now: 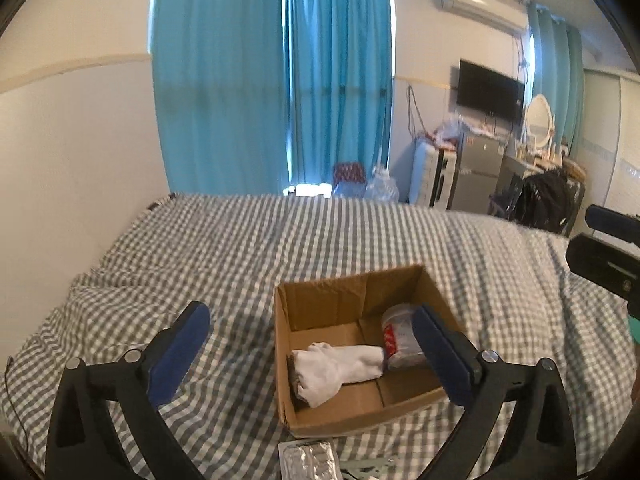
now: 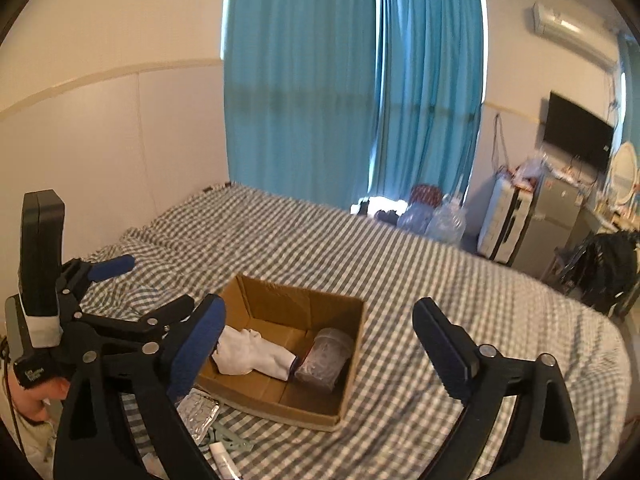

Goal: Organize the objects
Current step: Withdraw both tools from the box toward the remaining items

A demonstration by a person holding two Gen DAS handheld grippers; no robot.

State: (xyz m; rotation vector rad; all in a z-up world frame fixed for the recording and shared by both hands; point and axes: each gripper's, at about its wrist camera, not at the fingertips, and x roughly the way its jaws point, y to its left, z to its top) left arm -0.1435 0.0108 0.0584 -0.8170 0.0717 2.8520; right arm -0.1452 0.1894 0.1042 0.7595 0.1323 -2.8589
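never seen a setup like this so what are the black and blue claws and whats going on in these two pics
Each picture comes from a camera on a hand-held grasping tool, looking along its two blue-padded fingers. One shows the left tool, the other the right tool; both are open and hold nothing. On the grey-and-white checked bedsheet sits an open brown cardboard box containing a rolled white cloth and a clear plastic jar. A silver foil packet lies just outside the box.

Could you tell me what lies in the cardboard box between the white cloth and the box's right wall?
A clear plastic jar on its side lies between the white cloth and the cardboard box wall, clearest in the right wrist view.
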